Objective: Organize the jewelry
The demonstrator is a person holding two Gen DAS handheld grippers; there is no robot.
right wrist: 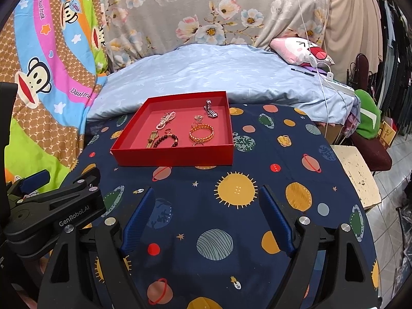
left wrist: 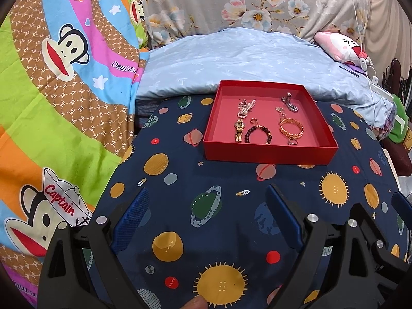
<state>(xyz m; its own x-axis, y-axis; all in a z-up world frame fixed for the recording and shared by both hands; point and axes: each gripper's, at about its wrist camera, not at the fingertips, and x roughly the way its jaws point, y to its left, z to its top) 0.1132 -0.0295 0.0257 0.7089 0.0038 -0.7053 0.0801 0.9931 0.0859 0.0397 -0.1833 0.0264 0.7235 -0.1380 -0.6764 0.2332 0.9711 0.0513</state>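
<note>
A shallow red tray (left wrist: 270,154) (right wrist: 175,157) lies on the planet-print cloth (left wrist: 206,180), ahead of both grippers. Inside it are a gold watch (left wrist: 239,128) (right wrist: 152,139), a dark bead bracelet (left wrist: 257,135) (right wrist: 167,140), a gold bangle (left wrist: 291,128) (right wrist: 202,132), a pearl string (left wrist: 246,109) (right wrist: 166,119) and a silver link piece (left wrist: 289,103) (right wrist: 211,109). My left gripper (left wrist: 206,190) hovers open over the cloth, short of the tray, nothing between its blue pads. My right gripper (right wrist: 207,189) is likewise open and holds nothing. The two are side by side.
A light blue quilt (left wrist: 244,59) rises behind the tray, with floral cloth (right wrist: 206,7) beyond. A cartoon monkey blanket (left wrist: 64,90) borders the left. A pink plush (right wrist: 301,49) and white cable (right wrist: 322,77) lie far right. A cream stool (right wrist: 355,175) stands past the right edge.
</note>
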